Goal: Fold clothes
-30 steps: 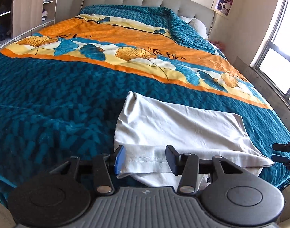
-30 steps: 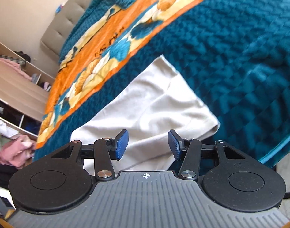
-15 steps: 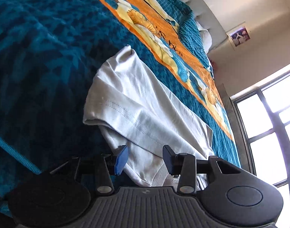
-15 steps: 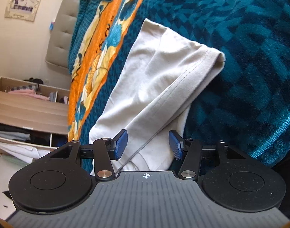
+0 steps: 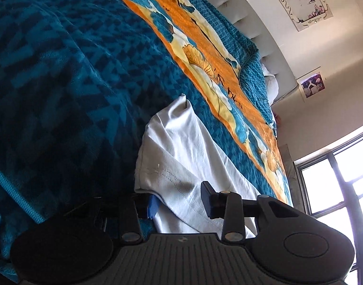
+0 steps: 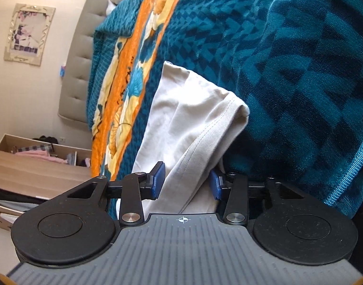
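A white T-shirt (image 5: 181, 156) lies partly folded on the near part of the bed, its hemmed edge towards me. My left gripper (image 5: 179, 201) is open, rolled on its side, with the shirt's near left corner between its fingers. One blue pad sits under the cloth, the other above it. The same shirt (image 6: 188, 123) shows in the right wrist view. My right gripper (image 6: 186, 185) is open, also rolled, with the shirt's near right corner between its blue pads.
The bed is covered by a teal patterned blanket (image 5: 62, 83) with an orange floral band (image 5: 205, 54). A grey padded headboard (image 6: 76, 66) stands at the far end. A window (image 5: 336, 180) is on the right, wooden shelves (image 6: 34, 166) on the left.
Both grippers have rolled sideways and moved forward and down onto the shirt's near edge. The corners now lie between the open fingers. The jaws have stayed open.
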`<move>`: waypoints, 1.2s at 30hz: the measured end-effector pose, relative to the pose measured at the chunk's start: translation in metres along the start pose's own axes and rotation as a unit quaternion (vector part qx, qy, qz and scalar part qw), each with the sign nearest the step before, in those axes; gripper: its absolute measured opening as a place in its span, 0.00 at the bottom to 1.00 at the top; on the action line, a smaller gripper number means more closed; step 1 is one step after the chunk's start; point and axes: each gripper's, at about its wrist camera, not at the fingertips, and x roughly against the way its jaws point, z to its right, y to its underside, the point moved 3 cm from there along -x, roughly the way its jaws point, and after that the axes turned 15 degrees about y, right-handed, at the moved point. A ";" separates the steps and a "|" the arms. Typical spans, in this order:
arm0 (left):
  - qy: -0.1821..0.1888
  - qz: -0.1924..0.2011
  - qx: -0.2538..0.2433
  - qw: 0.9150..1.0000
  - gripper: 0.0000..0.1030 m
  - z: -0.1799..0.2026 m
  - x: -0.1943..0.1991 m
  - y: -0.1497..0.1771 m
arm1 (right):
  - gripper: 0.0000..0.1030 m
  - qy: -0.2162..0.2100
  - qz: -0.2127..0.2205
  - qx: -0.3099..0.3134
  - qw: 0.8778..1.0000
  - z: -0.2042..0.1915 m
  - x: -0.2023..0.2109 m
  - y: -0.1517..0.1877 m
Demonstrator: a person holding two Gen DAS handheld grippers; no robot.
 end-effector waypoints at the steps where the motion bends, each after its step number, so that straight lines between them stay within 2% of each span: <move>1: -0.002 -0.004 -0.005 1.000 0.34 0.001 0.000 0.000 | 0.44 0.004 -0.001 0.008 1.000 -0.002 0.000 0.000; 4: -0.019 -0.033 -0.031 0.999 0.35 0.011 -0.004 0.005 | 0.44 0.038 -0.007 0.054 0.998 -0.013 0.003 0.005; 6: -0.032 -0.083 -0.048 0.995 0.35 0.022 -0.006 0.011 | 0.44 0.062 -0.027 0.098 0.993 -0.026 0.008 0.012; 8: -0.020 -0.150 -0.083 0.985 0.40 0.039 -0.008 0.020 | 0.49 0.079 -0.054 0.147 0.985 -0.042 0.017 0.021; 9: -0.008 -0.175 -0.102 0.979 0.41 0.049 -0.007 0.024 | 0.50 0.069 -0.066 0.173 0.980 -0.053 0.025 0.028; 11: 0.018 -0.194 -0.138 0.971 0.43 0.070 -0.004 0.025 | 0.53 0.043 -0.063 0.205 0.976 -0.075 0.041 0.033; 13: 0.017 -0.177 -0.178 0.968 0.46 0.090 -0.004 0.018 | 0.56 0.013 -0.046 0.229 0.972 -0.098 0.058 0.036; 14: 0.010 -0.162 -0.199 0.966 0.46 0.100 -0.005 0.013 | 0.57 0.005 -0.031 0.246 0.969 -0.110 0.065 0.037; 15: -0.008 -0.143 -0.231 0.962 0.51 0.110 -0.008 0.009 | 0.59 0.010 -0.003 0.276 0.961 -0.126 0.069 0.038; 17: -0.061 -0.098 -0.299 0.947 0.63 0.132 -0.016 0.000 | 0.66 0.025 0.053 0.331 0.942 -0.156 0.077 0.040; 18: -0.094 -0.072 -0.330 0.937 0.73 0.144 -0.021 -0.004 | 0.68 0.042 0.081 0.357 0.930 -0.167 0.078 0.042; 19: -0.118 -0.053 -0.348 0.929 0.82 0.152 -0.024 -0.006 | 0.77 0.055 0.110 0.382 0.916 -0.180 0.080 0.044; 20: -0.138 -0.038 -0.360 0.922 0.86 0.160 -0.028 -0.009 | 0.88 0.067 0.133 0.401 0.904 -0.192 0.081 0.045; 21: -0.154 -0.032 -0.366 0.917 0.92 0.167 -0.032 -0.012 | 0.90 0.074 0.148 0.408 0.898 -0.201 0.083 0.043; 22: -0.167 -0.030 -0.368 0.914 0.93 0.173 -0.038 -0.016 | 0.90 0.081 0.163 0.414 0.892 -0.210 0.084 0.041; 24: -0.186 -0.037 -0.366 0.911 0.95 0.188 -0.049 -0.027 | 0.90 0.089 0.182 0.415 0.887 -0.229 0.088 0.033; 26: -0.195 -0.032 -0.376 0.905 0.98 0.200 -0.061 -0.036 | 1.00 0.088 0.202 0.414 0.883 -0.250 0.094 0.020; 27: -0.199 -0.029 -0.382 0.902 0.99 0.206 -0.067 -0.041 | 1.00 0.093 0.215 0.418 0.878 -0.259 0.094 0.015; 30: -0.210 -0.024 -0.385 0.898 0.99 0.206 -0.091 -0.046 | 1.00 0.099 0.263 0.426 0.860 -0.278 0.084 0.004; 34: -0.207 -0.052 -0.336 0.918 0.99 0.180 -0.114 -0.042 | 1.00 0.133 0.283 0.426 0.849 -0.269 0.047 0.001; 36: -0.212 -0.067 -0.323 0.920 0.99 0.164 -0.123 -0.037 | 1.00 0.146 0.271 0.437 0.845 -0.257 0.026 0.005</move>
